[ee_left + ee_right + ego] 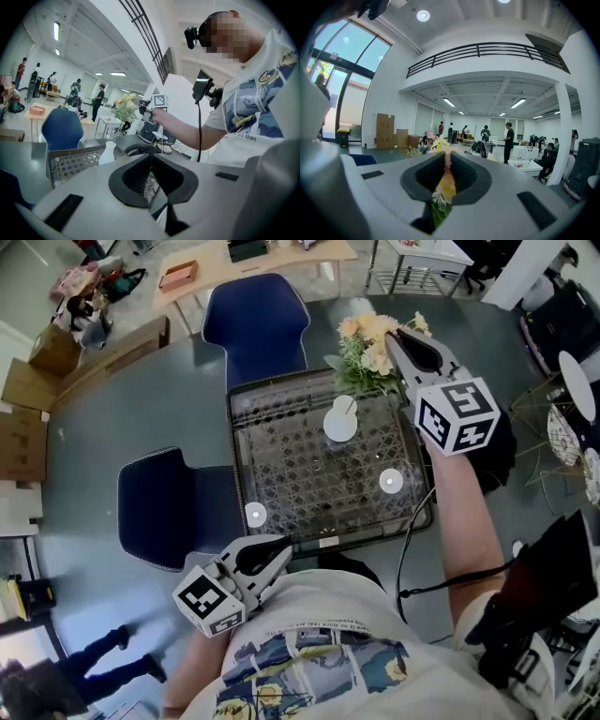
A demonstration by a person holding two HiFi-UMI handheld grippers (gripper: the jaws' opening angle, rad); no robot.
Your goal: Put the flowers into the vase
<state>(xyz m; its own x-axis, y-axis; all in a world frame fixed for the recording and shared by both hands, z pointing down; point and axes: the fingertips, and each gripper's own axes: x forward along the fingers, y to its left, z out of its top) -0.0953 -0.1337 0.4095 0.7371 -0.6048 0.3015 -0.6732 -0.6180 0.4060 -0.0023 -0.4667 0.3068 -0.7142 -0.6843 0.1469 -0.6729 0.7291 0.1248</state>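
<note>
1. Flowers (367,345): a cream and pale yellow bunch with green leaves, carried in the air over the far right corner of the tray, touching nothing below
2. Right gripper (399,341): closed on the bunch; its own view shows blooms and greenery pinched between the jaws (444,185). The blooms project past the fingertips, away from the person
3. Vase (340,421): white, narrow-necked, upright with its mouth up, inside the tray towards the far side, apart from both grippers
4. Tray (235,460): dark mesh, standing on the grey surface (18,159)
5. Left gripper (279,551): jaws together on nothing, at the tray's near edge close to the person's body, well apart from the vase
6. Governing relation: the vase mouth lies below the bunch, to its left and nearer the person. The right gripper is much the nearer to it. The bunch's long axis appears closer to level than upright, so it likely wants tipping stem-end down over the neck before it is lowered; the stem ends are not in view
7. Status: judged as mid-carry, insertion not yet begun
</note>
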